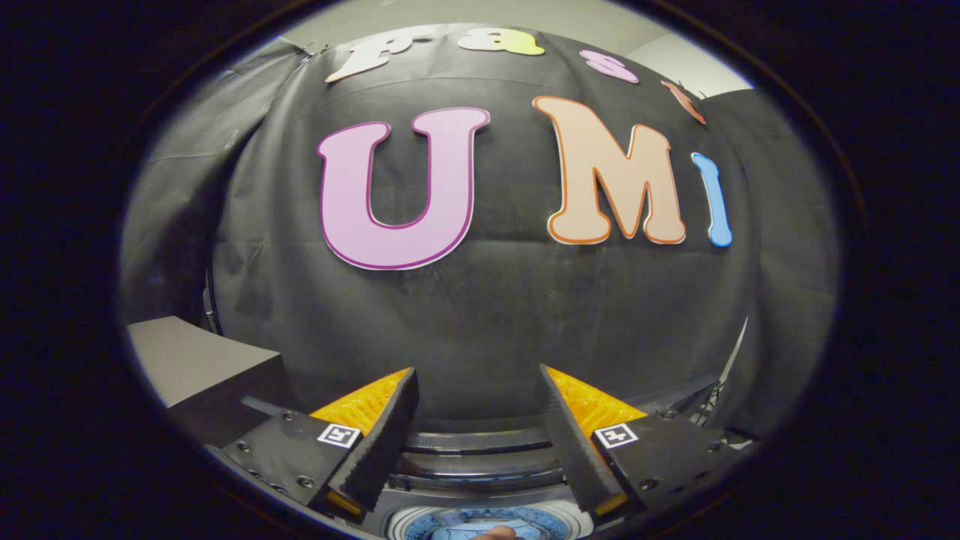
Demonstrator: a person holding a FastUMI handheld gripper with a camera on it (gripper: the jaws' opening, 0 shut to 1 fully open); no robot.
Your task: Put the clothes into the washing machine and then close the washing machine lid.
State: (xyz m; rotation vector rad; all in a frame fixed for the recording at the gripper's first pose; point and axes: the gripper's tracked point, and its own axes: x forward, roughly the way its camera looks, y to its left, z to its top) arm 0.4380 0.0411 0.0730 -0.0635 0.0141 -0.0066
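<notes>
My gripper (477,379) is open, its two fingers spread wide with nothing between them, and it points at the booth's black cloth wall. Below the fingers lies the washing machine's top (480,465), with dark curved rims running across between them. Lower still, the round drum opening (480,523) shows with bluish contents inside that I cannot make out clearly. A small rounded tan shape (496,532) sits at the near edge of that opening; I cannot tell what it is. The lid is not discernible.
A grey box-like block (199,367) stands to the left of the left finger, beside the machine. Dark stand parts (701,401) show to the right of the right finger. The cloth wall hangs close behind the machine.
</notes>
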